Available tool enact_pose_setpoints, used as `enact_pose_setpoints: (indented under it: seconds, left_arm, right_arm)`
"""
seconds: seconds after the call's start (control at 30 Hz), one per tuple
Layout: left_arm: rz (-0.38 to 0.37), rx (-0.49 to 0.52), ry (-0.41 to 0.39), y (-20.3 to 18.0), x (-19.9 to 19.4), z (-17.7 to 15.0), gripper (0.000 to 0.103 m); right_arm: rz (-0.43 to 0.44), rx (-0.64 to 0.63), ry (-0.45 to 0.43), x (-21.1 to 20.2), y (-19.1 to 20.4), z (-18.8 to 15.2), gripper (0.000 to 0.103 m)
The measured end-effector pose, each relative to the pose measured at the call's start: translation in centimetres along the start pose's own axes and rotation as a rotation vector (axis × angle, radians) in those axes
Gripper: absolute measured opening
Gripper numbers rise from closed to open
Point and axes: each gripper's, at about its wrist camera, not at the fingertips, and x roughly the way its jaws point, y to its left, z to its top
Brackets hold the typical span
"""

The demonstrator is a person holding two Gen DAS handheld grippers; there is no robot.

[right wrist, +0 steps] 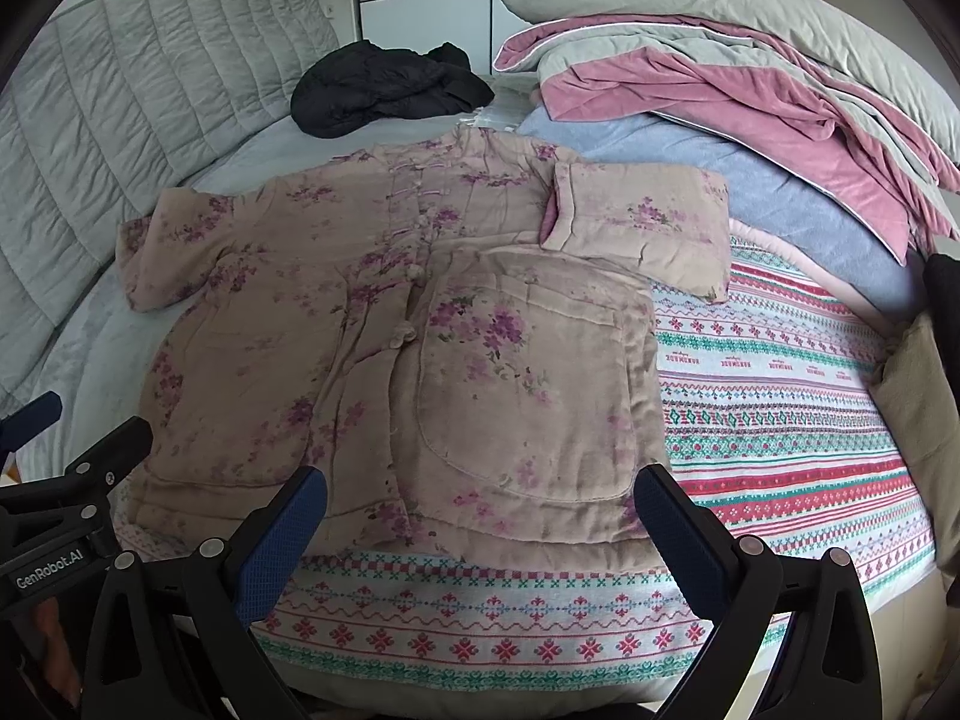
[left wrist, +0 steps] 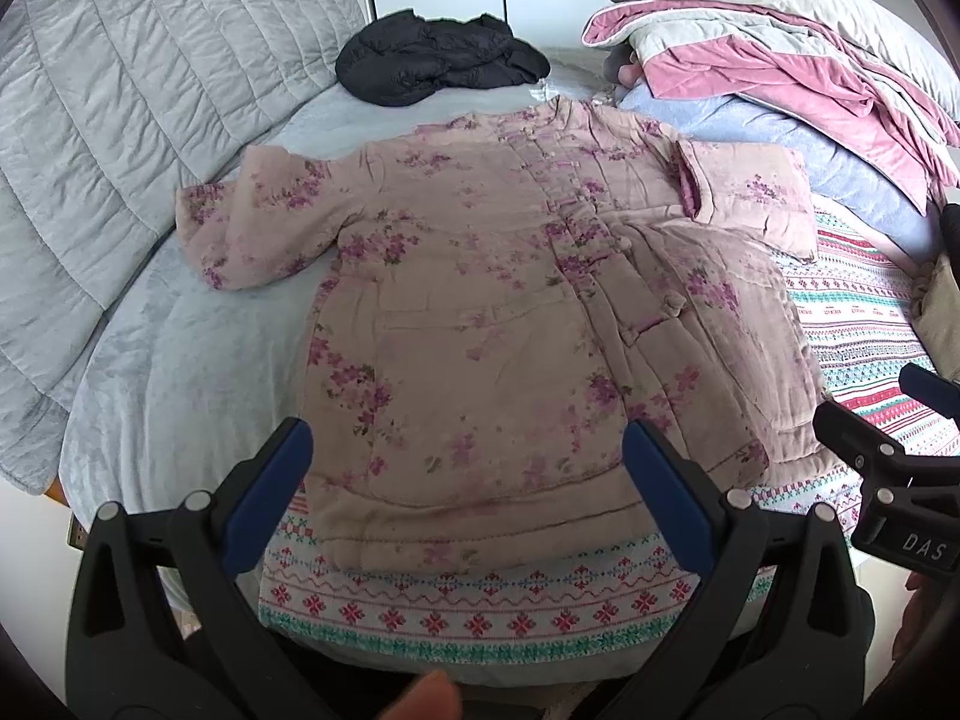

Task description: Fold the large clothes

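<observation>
A padded floral coat point(left wrist: 480, 312) lies flat on the bed point(left wrist: 180, 372), front up, its collar toward the far end and its hem toward the near edge. The knot buttons down its front are done up. The coat's left-hand sleeve point(left wrist: 240, 222) stretches out flat over the grey sheet. The other sleeve point(right wrist: 636, 222) is folded in across the chest, with its cuff pointing at the button line. That same side of the coat is also turned in over the front, so a big patch pocket point(right wrist: 522, 384) shows on top there.

Under the coat's hem and out to its right is a patterned blanket point(right wrist: 780, 396) with red and green bands. Beyond the collar, a crumpled black jacket point(left wrist: 438, 60) sits apart from the coat. To the right of the collar is a heap of bedding point(right wrist: 720, 96): pink, grey and blue layers, with a pale pillow on top. A quilted grey headboard point(left wrist: 108, 120) rises to the left of the coat.

The left gripper point(left wrist: 468, 468) hangs above the coat's hem, jaws wide apart and holding nothing. The right gripper point(right wrist: 480, 516) hangs over the hem on the folded-in side, its jaws wide too, with nothing between them. Neither seems to touch the cloth. Both grippers have blue pads point(right wrist: 282, 546) on black fingers, and each shows at the side edge of the other's view. A fingertip point(left wrist: 432, 696) shows blurred at the bottom of the left view.
</observation>
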Motion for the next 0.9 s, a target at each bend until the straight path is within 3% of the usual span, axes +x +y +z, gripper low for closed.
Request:
enact_pose_setpoints:
  seconds: [0.13, 0.23, 0.3, 0.43, 0.53, 0.67, 0.8, 0.9]
  left_arm:
    - [-0.059, 0.043, -0.030, 0.9, 0.8, 0.7, 0.103]
    - [-0.208, -0.031, 0.039, 4.3, 2.5, 2.0, 0.103]
    - [-0.272, -0.086, 0.094, 6.9, 3.8, 2.4, 0.103]
    - [-0.380, -0.242, 0.214, 13.3, 7.6, 1.0, 0.099]
    - [-0.471, -0.358, 0.310, 16.2, 10.4, -1.7, 0.098]
    - [-0.570, -0.428, 0.437, 16.8, 13.6, -5.1, 0.088]
    - [-0.693, -0.413, 0.514, 15.2, 15.3, -7.6, 0.080]
    - [-0.710, -0.343, 0.486, 13.9, 14.9, -7.5, 0.081]
  right_arm:
    - [-0.023, -0.051, -0.048, 0.0, -0.8, 0.3, 0.103]
    - [0.021, -0.067, -0.098, 0.2, -3.0, 0.8, 0.103]
    - [0.092, -0.041, -0.041, 1.5, -5.2, 1.3, 0.103]
    - [0.346, 0.147, 0.106, 5.8, -12.0, 1.1, 0.103]
    - [0.434, 0.289, 0.181, 8.9, -16.6, 0.1, 0.103]
    - [0.436, 0.412, 0.236, 12.4, -20.7, -1.9, 0.102]
    - [0.588, 0.564, 0.283, 15.6, -22.6, -4.6, 0.100]
    - [0.679, 0.598, 0.261, 16.8, -22.1, -5.7, 0.098]
